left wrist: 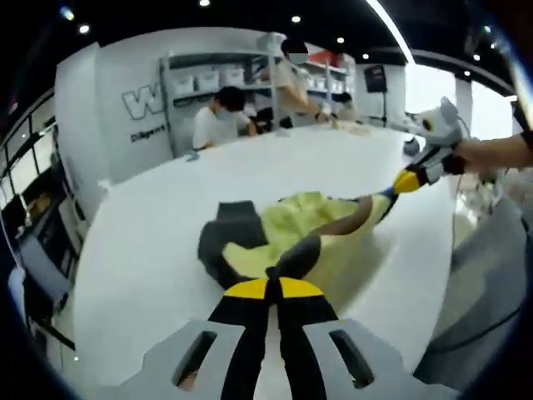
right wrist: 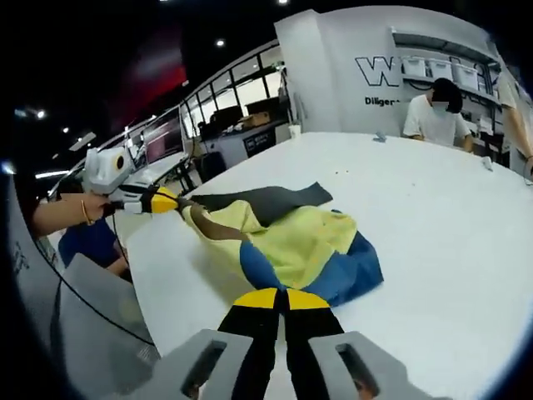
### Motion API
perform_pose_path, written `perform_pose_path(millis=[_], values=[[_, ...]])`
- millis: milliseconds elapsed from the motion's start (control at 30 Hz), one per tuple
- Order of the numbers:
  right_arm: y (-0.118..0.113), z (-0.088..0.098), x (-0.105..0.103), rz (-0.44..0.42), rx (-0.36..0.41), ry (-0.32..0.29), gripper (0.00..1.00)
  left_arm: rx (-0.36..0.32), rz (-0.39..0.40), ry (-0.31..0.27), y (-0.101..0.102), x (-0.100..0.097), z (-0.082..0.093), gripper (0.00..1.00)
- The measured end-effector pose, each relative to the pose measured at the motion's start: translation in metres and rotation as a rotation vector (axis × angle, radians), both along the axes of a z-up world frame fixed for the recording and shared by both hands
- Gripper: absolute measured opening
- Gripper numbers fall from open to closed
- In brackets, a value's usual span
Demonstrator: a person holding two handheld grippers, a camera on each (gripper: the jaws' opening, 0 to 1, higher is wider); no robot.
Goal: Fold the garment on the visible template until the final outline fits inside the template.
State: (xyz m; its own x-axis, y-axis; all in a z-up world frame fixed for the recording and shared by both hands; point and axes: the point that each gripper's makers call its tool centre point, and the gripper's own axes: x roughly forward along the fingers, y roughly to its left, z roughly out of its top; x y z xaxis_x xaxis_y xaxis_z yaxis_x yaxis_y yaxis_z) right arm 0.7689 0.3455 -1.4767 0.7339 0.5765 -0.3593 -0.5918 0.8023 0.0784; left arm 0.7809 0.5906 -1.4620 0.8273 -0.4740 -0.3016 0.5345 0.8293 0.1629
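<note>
Yellow-blue garment [right wrist: 287, 242] stretched lengthwise between left claw [left wrist: 273, 275], right claw [right wrist: 281, 293]

Garment [right wrist: 287, 242] on template [right wrist: 271, 200], on table [right wrist: 433, 217]

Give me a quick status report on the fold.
Left tool and right tool both shut on the garment. Garment bunched, half over the dark template. Nothing in the way on the white table.
</note>
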Motion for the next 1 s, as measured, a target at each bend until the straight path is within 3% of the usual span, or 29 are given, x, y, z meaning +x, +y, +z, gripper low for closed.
perform_pose_path(millis=[167,300,367,467,600,667,767,867,933,1000], values=[[0.003,-0.015,-0.007,-0.002,0.024,0.035,0.00,0.002,0.010,0.031,0.003,-0.008,-0.016,0.01],[0.007,-0.046,-0.033,0.021,0.018,0.106,0.00,0.036,0.002,0.086,0.007,-0.031,-0.044,0.01],[0.009,-0.069,-0.055,0.049,0.008,0.163,0.00,-0.006,0.009,0.141,0.012,-0.045,-0.066,0.01],[0.008,-0.085,-0.068,0.061,-0.011,0.199,0.00,0.010,-0.010,0.164,0.008,-0.060,-0.076,0.01],[0.014,-0.122,-0.103,0.116,-0.050,0.290,0.00,0.073,-0.047,0.275,0.013,-0.100,-0.122,0.01],[0.014,-0.125,-0.106,0.121,-0.060,0.297,0.00,0.083,-0.053,0.286,0.013,-0.103,-0.126,0.02],[0.019,-0.158,-0.131,0.193,-0.140,0.374,0.02,0.183,-0.116,0.369,0.016,-0.119,-0.163,0.04],[0.019,-0.163,-0.132,0.198,-0.154,0.378,0.04,0.205,-0.129,0.389,0.015,-0.122,-0.169,0.05],[0.017,-0.180,-0.141,0.190,-0.174,0.402,0.04,0.290,-0.170,0.451,0.014,-0.135,-0.192,0.04],[0.015,-0.185,-0.144,0.194,-0.172,0.421,0.04,0.301,-0.172,0.463,0.016,-0.137,-0.198,0.05]])
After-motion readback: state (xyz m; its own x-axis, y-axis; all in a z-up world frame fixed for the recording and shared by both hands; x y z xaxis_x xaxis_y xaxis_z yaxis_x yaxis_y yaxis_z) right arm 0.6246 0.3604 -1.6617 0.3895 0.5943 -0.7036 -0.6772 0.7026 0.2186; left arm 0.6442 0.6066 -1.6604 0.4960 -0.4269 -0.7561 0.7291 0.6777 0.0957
